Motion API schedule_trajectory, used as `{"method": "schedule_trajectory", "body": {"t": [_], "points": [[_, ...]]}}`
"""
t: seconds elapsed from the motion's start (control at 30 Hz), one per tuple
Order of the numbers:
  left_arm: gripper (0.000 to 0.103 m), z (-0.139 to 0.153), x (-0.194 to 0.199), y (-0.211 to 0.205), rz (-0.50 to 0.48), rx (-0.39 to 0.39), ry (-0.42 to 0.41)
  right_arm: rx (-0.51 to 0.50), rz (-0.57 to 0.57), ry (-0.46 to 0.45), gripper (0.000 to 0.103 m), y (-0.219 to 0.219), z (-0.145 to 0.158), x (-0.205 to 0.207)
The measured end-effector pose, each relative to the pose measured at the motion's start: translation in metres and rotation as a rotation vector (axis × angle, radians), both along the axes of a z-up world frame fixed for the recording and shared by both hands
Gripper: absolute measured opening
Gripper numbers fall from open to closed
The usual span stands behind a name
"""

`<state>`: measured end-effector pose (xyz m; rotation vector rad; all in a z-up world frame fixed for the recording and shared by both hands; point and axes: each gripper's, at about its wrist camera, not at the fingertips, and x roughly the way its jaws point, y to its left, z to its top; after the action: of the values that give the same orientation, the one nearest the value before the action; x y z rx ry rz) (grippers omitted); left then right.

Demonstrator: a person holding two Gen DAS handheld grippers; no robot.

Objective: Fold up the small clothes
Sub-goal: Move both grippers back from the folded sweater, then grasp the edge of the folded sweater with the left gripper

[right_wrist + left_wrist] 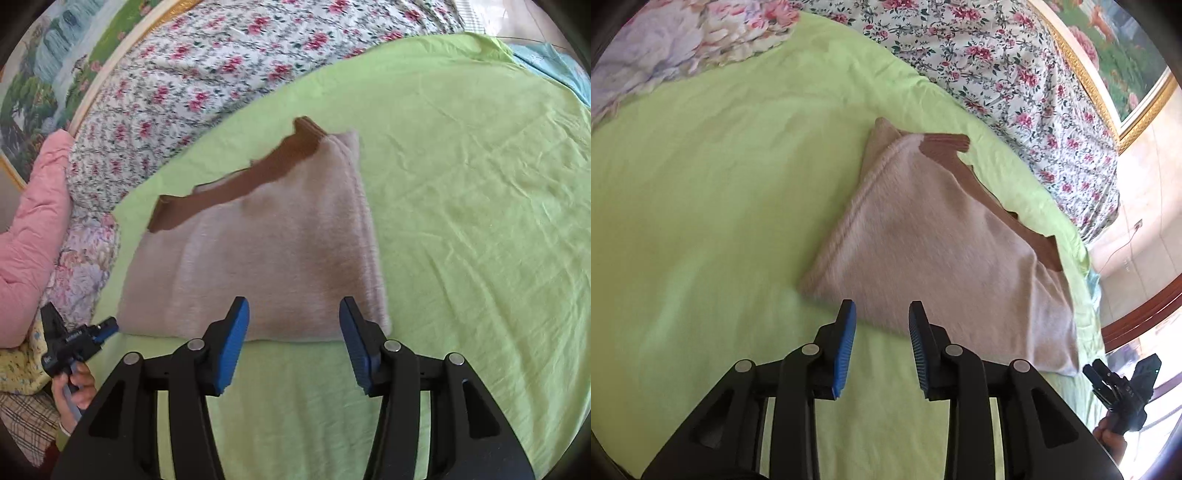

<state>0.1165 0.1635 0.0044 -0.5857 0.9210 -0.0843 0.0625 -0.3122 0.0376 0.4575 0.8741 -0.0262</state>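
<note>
A folded beige knit garment (258, 258) is laid on the green bedsheet (461, 221); both the left tool (882, 314) and the right tool (293, 310) are held released above it.

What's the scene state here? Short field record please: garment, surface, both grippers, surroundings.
garment: beige folded garment, brown inner layer showing along its far edge
surface: green sheet, garment lies flat on it
left gripper: open, empty, near the garment's close edge
right gripper: open, empty, near the garment's close edge
contact: neither gripper holds fabric
surroundings: floral quilt beyond the sheet; framed picture behind it; pink bedding at the side
fold status: garment looks already folded
</note>
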Motion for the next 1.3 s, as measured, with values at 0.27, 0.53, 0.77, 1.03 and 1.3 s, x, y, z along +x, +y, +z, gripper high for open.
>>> {"method": "schedule_trajectory", "body": {"t": [0.27, 0.53, 0.77, 1.03, 1.3], "points": [[0.037, -0.005, -0.024, -0.012, 0.015, -0.078, 0.015, 0.024, 0.067, -0.021, 0.055, 0.033, 0.008, -0.011], [0.039, -0.021, -0.018, -0.011, 0.064, -0.15, 0.053, 0.043, 0.108, -0.01, 0.057, 0.055, 0.0, -0.023], [0.041, -0.038, 0.004, -0.003, 0.136, -0.243, 0.057, 0.062, 0.115, 0.013, 0.057, 0.059, -0.007, -0.026], [0.041, -0.043, 0.028, 0.007, 0.215, -0.276, 0.024, 0.072, 0.111, 0.007, 0.057, 0.062, -0.006, -0.025], [0.038, -0.042, 0.053, 0.008, 0.247, -0.25, -0.02, 0.098, 0.118, 0.021, 0.057, 0.063, -0.014, -0.021]]}}
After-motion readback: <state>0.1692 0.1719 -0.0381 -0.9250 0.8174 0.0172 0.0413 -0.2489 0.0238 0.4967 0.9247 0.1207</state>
